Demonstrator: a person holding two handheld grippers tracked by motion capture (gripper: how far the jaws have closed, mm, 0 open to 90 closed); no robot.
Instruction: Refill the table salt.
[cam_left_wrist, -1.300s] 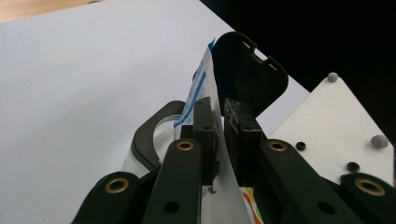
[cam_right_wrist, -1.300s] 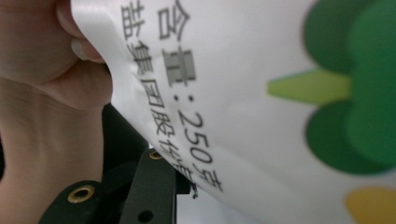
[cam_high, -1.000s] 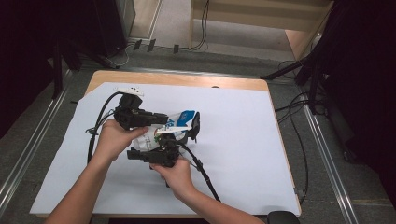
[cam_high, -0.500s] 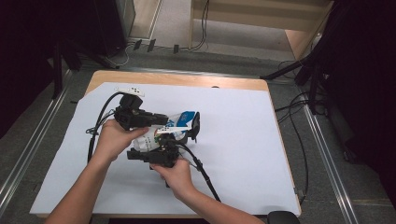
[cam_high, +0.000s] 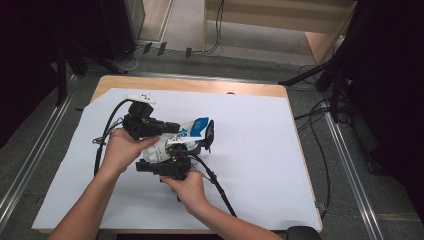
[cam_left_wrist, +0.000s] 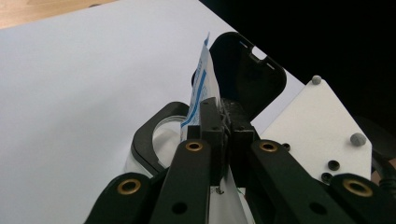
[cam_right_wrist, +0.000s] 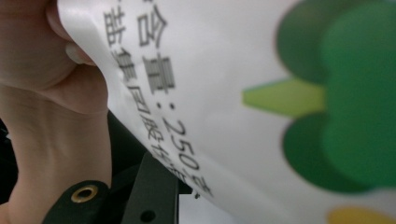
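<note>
The left gripper (cam_left_wrist: 223, 135), its jaws having just closed, is clamped on the top edge of the white-and-blue printed plastic pouch (cam_high: 185, 137) held above the white table cover (cam_high: 260, 150), the right gripper (cam_high: 172, 162) grasping its body, so opening it remains.

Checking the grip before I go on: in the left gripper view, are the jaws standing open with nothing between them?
No: the left gripper has its jaws clamped shut on the bag's thin edge.

Wooden table (cam_high: 190, 85), white sheet (cam_high: 260, 150) covering it
</note>
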